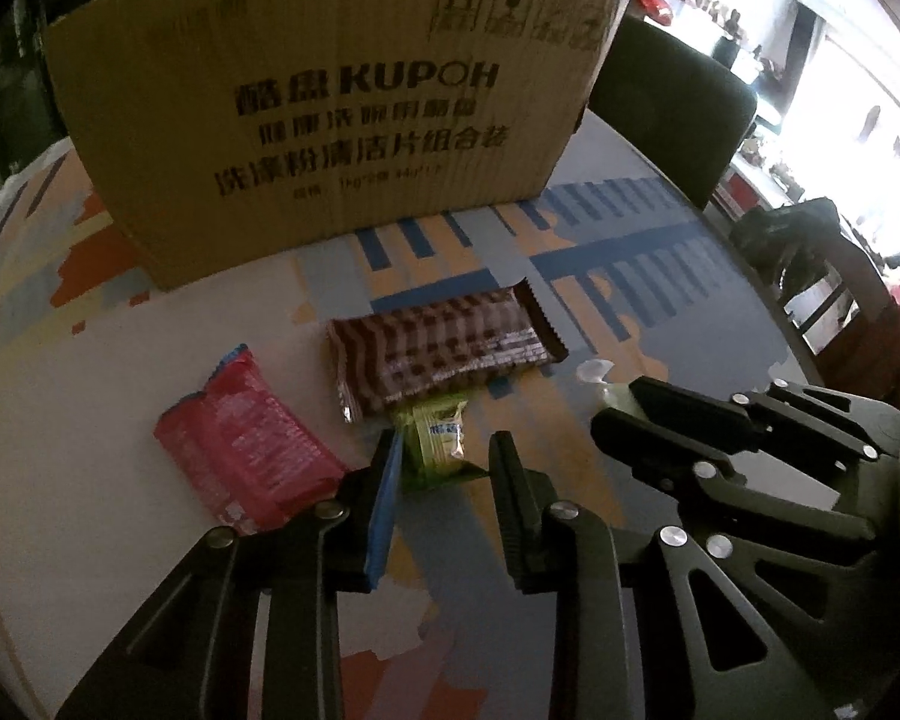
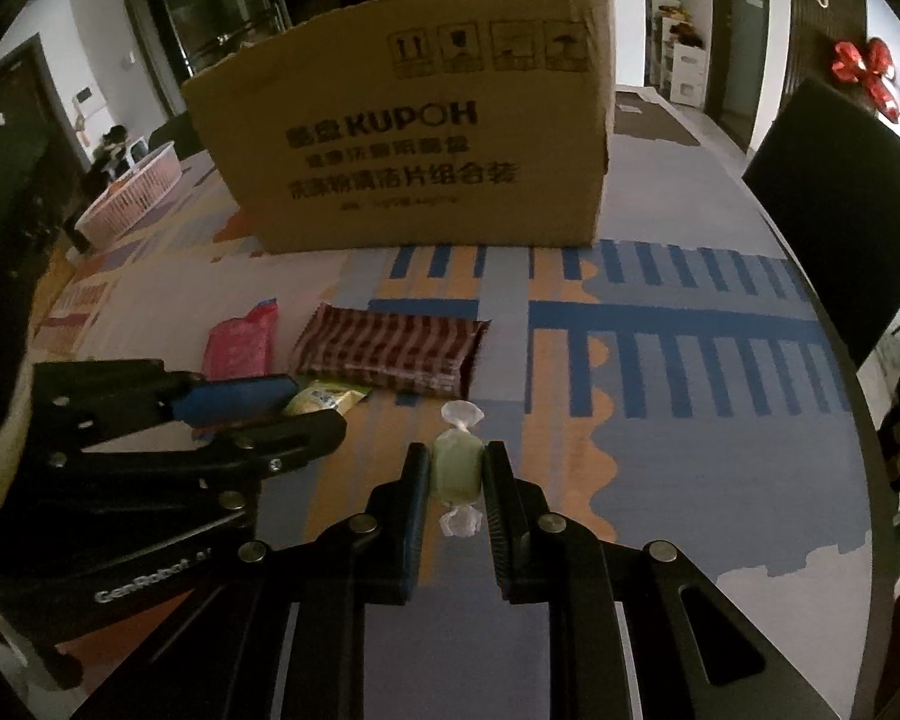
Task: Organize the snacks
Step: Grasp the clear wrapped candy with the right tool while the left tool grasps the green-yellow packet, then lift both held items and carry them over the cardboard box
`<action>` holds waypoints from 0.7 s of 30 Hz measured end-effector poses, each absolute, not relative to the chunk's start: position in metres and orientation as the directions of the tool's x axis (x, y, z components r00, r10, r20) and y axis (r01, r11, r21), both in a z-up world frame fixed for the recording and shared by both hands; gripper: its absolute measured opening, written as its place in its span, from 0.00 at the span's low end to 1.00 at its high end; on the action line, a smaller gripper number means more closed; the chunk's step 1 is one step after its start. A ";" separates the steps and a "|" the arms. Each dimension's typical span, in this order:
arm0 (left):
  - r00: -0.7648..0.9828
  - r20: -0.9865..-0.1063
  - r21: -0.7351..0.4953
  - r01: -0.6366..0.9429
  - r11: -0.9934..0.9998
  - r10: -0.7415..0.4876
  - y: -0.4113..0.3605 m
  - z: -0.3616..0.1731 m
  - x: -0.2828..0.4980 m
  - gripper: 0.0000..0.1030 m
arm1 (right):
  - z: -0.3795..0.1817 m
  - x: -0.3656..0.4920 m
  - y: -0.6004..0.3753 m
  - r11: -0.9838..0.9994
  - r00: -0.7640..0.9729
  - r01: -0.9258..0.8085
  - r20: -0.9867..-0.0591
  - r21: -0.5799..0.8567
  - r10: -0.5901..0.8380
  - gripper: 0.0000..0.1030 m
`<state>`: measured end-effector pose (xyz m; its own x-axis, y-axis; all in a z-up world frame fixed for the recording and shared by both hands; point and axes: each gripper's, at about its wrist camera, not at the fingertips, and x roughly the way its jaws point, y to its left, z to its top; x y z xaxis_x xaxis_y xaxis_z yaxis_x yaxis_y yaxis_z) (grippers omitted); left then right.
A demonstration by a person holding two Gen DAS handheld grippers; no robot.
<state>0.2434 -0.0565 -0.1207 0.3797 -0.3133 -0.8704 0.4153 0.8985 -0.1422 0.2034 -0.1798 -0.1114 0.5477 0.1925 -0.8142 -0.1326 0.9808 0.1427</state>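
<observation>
My left gripper (image 1: pixel 441 450) points down at the table with a small green snack packet (image 1: pixel 435 441) filling the gap between its tips, both pads against it. My right gripper (image 2: pixel 455 456) is shut on a pale green twist-wrapped candy (image 2: pixel 456 471), which stands upright between the pads just above the tablecloth. In the left wrist view the right gripper (image 1: pixel 615 405) sits to the right, with the candy (image 1: pixel 615 399) at its tips. In the right wrist view the left gripper (image 2: pixel 321 405) reaches in from the left onto the green packet (image 2: pixel 327 397). A brown checked packet (image 1: pixel 444 342) and a red packet (image 1: pixel 246 450) lie nearby.
A large open cardboard box (image 2: pixel 414 138) stands at the back of the table. The table (image 2: pixel 690 480) wears a patterned blue, orange and white cloth. A pink basket (image 2: pixel 132 192) sits far left. Dark chairs (image 2: pixel 840 210) stand along the table's right edge.
</observation>
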 end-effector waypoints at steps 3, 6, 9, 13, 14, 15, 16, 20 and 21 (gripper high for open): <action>0.372 -0.875 -0.144 0.409 0.901 -0.309 -0.058 -0.124 0.244 0.26 | -0.110 0.203 -0.180 0.980 0.551 -0.133 -0.811 0.147 0.196 0.19; 0.371 -0.877 -0.139 0.410 0.902 -0.304 -0.059 -0.126 0.244 0.26 | -0.110 0.203 -0.181 0.979 0.551 -0.133 -0.810 0.151 0.200 0.19; 0.372 -0.877 -0.141 0.405 0.903 -0.304 -0.060 -0.126 0.246 0.25 | -0.110 0.202 -0.181 0.979 0.552 -0.133 -0.810 0.152 0.201 0.19; 0.387 -0.871 -0.138 0.397 0.908 -0.302 -0.059 -0.124 0.243 0.21 | -0.108 0.201 -0.180 0.979 0.556 -0.136 -0.806 0.152 0.202 0.19; 0.391 -0.869 -0.140 0.393 0.909 -0.303 -0.058 -0.123 0.242 0.20 | -0.107 0.201 -0.180 0.979 0.557 -0.137 -0.805 0.152 0.203 0.19; 0.393 -0.868 -0.142 0.392 0.909 -0.305 -0.057 -0.122 0.242 0.20 | -0.107 0.200 -0.180 0.979 0.558 -0.137 -0.805 0.151 0.203 0.19; 0.395 -0.865 -0.145 0.390 0.909 -0.308 -0.056 -0.121 0.241 0.20 | -0.106 0.200 -0.180 0.979 0.560 -0.138 -0.803 0.152 0.203 0.19; 0.393 -0.869 -0.134 0.399 0.907 -0.301 -0.055 -0.122 0.241 0.20 | -0.103 0.199 -0.178 0.978 0.563 -0.146 -0.800 0.150 0.207 0.19; 0.391 -0.871 -0.131 0.399 0.908 -0.297 -0.055 -0.123 0.242 0.20 | -0.103 0.199 -0.177 0.977 0.562 -0.148 -0.800 0.150 0.208 0.19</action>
<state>0.2415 -0.0553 -0.1228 0.3914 -0.2974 -0.8708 0.3989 0.9076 -0.1307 0.1992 -0.1772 -0.1034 0.5623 0.2084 -0.8003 -0.1482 0.9774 0.1504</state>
